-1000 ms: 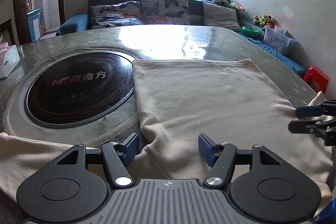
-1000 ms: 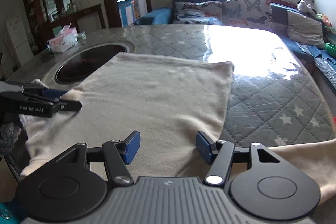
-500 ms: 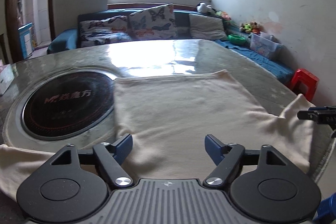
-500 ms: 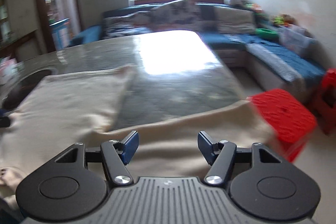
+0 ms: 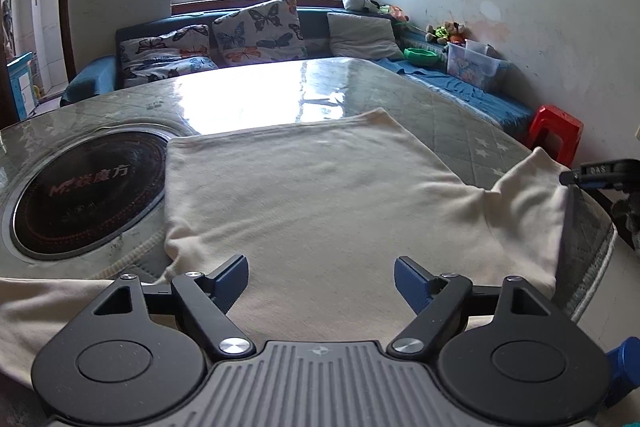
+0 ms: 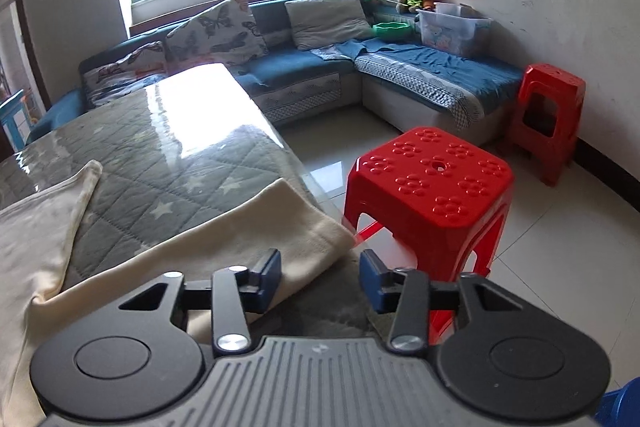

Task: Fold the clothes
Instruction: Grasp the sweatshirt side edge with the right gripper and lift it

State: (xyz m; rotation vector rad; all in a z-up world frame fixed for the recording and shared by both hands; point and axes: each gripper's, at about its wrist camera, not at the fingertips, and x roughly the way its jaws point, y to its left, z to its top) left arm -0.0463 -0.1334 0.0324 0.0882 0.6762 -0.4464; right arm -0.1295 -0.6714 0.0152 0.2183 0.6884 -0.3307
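Left view: the left tongs [image 5: 320, 277] hang spread apart over the near part of the cream shirt [image 5: 312, 195], which lies flat ahead on the table [image 5: 452, 123].

Right view: the right tongs [image 6: 320, 277] are apart at the sleeve [image 6: 256, 227] end, near the table corner. A shallow bite there could slip off, I think.

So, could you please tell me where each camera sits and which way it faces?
Left wrist: on the left tool, looking across the cream garment on the table toward the window; its own open fingers and the right tool's tip show.
Right wrist: on the right tool, open over the sleeve, facing the red stool.
Shared: garment, table, sofa.
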